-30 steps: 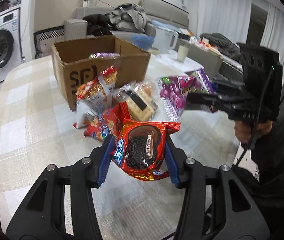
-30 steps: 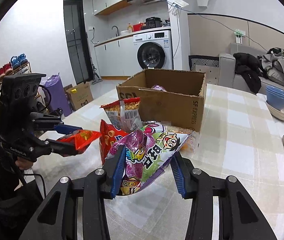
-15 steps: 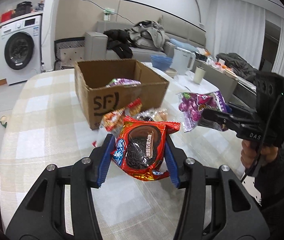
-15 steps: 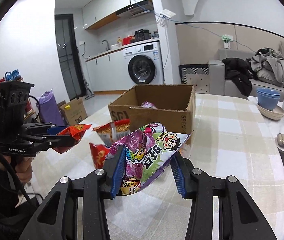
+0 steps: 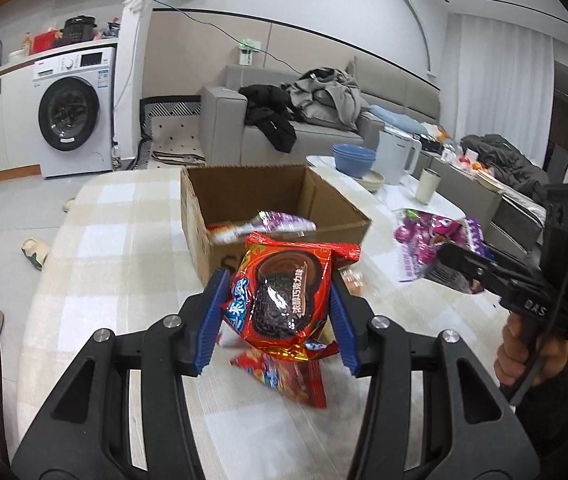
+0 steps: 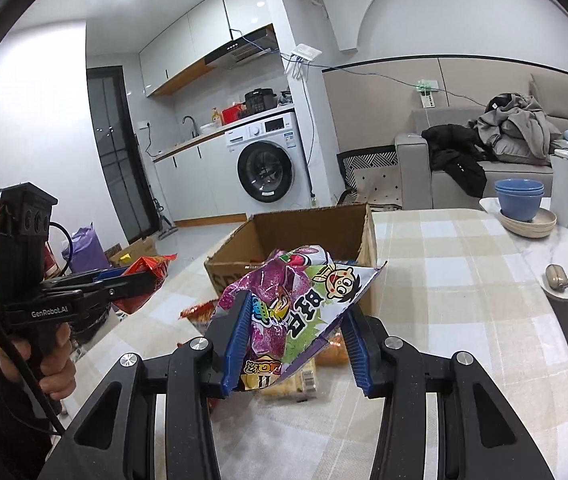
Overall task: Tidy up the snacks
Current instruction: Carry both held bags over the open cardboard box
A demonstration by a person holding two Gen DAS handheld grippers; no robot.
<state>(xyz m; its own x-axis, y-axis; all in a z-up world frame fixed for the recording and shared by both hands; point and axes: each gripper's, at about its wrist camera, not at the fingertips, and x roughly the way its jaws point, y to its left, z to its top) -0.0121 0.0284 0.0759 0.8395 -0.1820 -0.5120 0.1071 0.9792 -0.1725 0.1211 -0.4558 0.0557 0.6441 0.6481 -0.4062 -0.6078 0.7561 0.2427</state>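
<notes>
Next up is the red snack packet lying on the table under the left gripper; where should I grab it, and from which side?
Judging from the left wrist view, take the red snack packet across its narrow width near the crimped end by the camera, coming down from above. It lies flat on the checked tablecloth, so a side approach would probably just push it.

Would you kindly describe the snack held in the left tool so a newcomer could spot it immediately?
Find the open cardboard box on the checked tablecloth. Just in front of it, the left tool grips a red cookie packet. Unlike the purple candy bag nearby, it pictures a dark chocolate sandwich cookie.
</notes>
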